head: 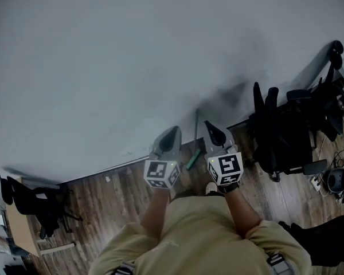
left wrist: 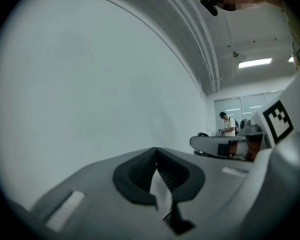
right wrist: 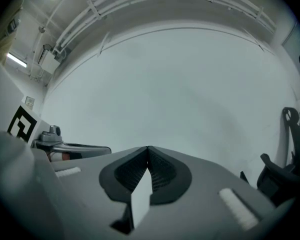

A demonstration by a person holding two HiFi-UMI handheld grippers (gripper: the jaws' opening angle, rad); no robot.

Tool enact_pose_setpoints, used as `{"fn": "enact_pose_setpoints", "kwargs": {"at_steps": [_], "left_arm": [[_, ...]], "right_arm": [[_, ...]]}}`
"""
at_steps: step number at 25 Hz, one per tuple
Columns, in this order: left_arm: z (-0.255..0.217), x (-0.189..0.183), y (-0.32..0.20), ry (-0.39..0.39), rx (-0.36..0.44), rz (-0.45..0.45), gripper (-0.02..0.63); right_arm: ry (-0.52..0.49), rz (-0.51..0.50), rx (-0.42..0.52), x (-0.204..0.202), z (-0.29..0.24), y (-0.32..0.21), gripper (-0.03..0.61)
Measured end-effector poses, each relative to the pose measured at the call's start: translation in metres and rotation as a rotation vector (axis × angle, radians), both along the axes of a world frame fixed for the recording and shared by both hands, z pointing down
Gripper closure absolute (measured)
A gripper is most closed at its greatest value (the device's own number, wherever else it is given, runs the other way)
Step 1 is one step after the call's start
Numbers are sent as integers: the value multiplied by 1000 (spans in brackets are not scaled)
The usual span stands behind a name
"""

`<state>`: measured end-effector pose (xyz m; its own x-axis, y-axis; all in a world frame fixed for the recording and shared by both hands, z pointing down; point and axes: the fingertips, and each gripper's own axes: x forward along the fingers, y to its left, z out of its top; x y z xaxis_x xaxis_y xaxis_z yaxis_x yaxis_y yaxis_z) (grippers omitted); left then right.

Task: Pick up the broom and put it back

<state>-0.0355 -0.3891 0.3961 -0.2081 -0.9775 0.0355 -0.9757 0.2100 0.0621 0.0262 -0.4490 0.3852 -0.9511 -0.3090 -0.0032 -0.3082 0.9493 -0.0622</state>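
Broom [head: 192, 160] leans on the wall [head: 132, 56]; office chairs [head: 281, 136] stand to its right.

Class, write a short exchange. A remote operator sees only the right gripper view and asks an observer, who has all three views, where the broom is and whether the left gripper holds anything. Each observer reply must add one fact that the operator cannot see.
Operator: My right gripper shows shut jaws and a blank wall. Where is the broom?
Observer: The broom stands against that wall just ahead. In the head view it is between the two grippers, with its green head down on the wooden floor.
Operator: Is the left gripper holding anything?
Observer: No. The left gripper has its jaws together with nothing between them.
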Motion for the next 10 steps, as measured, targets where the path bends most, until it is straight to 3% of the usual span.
{"fn": "enact_pose_setpoints", "kwargs": {"at_steps": [6, 10], "left_arm": [[1, 26, 14, 12, 40, 98, 612], [27, 3, 47, -39, 40, 65, 612]], "right_arm": [[41, 90, 24, 29, 1, 21, 574], [73, 111, 3, 27, 39, 46, 574]]}}
